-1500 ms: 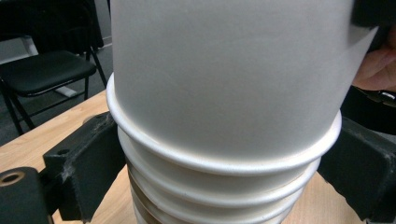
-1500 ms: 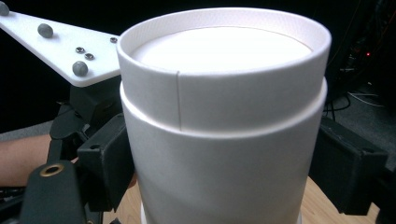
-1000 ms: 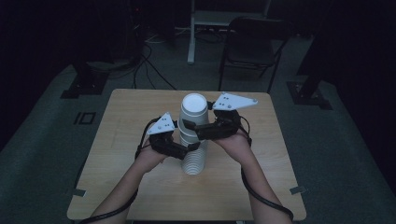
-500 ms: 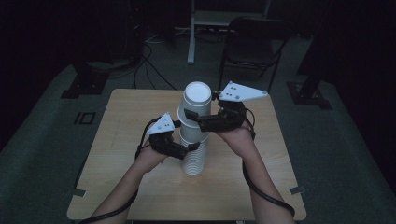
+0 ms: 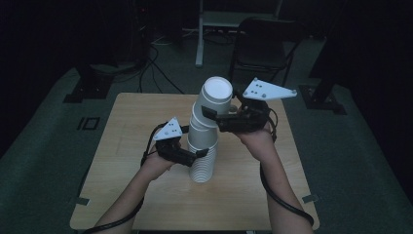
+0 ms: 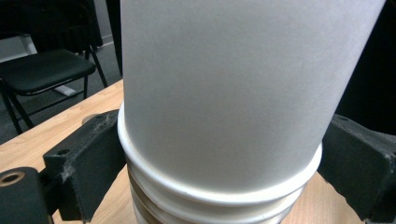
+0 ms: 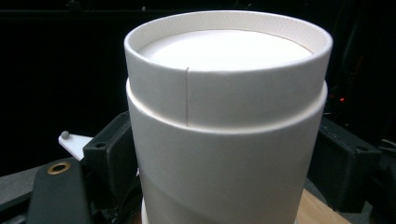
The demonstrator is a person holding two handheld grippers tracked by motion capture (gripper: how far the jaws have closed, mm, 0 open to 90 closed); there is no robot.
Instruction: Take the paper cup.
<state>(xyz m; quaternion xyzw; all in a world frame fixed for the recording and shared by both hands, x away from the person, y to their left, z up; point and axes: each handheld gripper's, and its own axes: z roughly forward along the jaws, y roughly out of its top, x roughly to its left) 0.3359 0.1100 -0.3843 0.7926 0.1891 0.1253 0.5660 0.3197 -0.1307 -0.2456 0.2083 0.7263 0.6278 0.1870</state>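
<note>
Paper cups [image 5: 204,131]: matt white, smooth. Table [image 5: 126,146]: pale wood-grain. Tool plate [image 5: 269,89]: grey, matt.

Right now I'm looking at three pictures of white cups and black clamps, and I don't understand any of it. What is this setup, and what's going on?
There is no robot here: a person stands at a wooden table and holds a hand tool with two black jaws in each hand. The high view looks down from above the person. The other two pictures come from small cameras that ride on the tools, so the cups look huge.

On the table stands a stack of upside-down white paper cups. The left gripper clamps the stack low down, with its jaws on either side of the cup rims. The right gripper clamps the top cups, which sit tilted, as if being pulled off the stack. Behind the table stands a black folding chair.
</note>
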